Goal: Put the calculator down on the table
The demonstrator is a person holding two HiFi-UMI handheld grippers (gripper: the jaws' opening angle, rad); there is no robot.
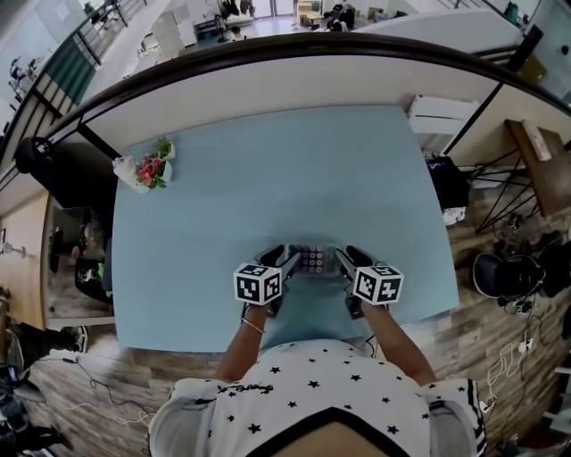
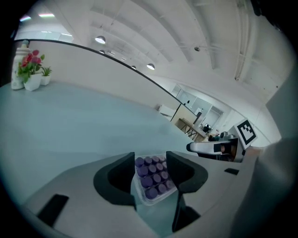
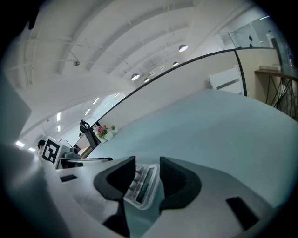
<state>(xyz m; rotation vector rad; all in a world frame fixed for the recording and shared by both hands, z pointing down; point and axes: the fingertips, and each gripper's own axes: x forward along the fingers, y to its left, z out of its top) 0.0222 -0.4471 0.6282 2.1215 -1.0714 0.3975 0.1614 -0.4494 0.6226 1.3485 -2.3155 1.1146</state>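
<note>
Setting: open-plan office or lab hall, upper level.
- Work surface: large pale blue table (image 1: 268, 178), set on wood-plank flooring (image 1: 134, 366).
- Boundary: long curved dark rail (image 1: 285, 54) above a cream wall. Beyond it is a lower floor with desks and equipment (image 1: 223, 22).
- Fittings: recessed ceiling lights (image 2: 100, 40); white boxed unit (image 1: 442, 114) against the wall.
- Gear: loose cables (image 1: 98, 393), black stand legs (image 1: 500, 178), wooden desk (image 1: 540, 152).
- Decoration: small potted flowers (image 1: 153, 170) at the table's corner.

table (image 1: 223, 178): light blue | calculator (image 1: 312, 260): near edge, between left gripper (image 1: 288, 261) and right gripper (image 1: 342, 259) | flowers (image 1: 152, 170): far-left corner
</note>
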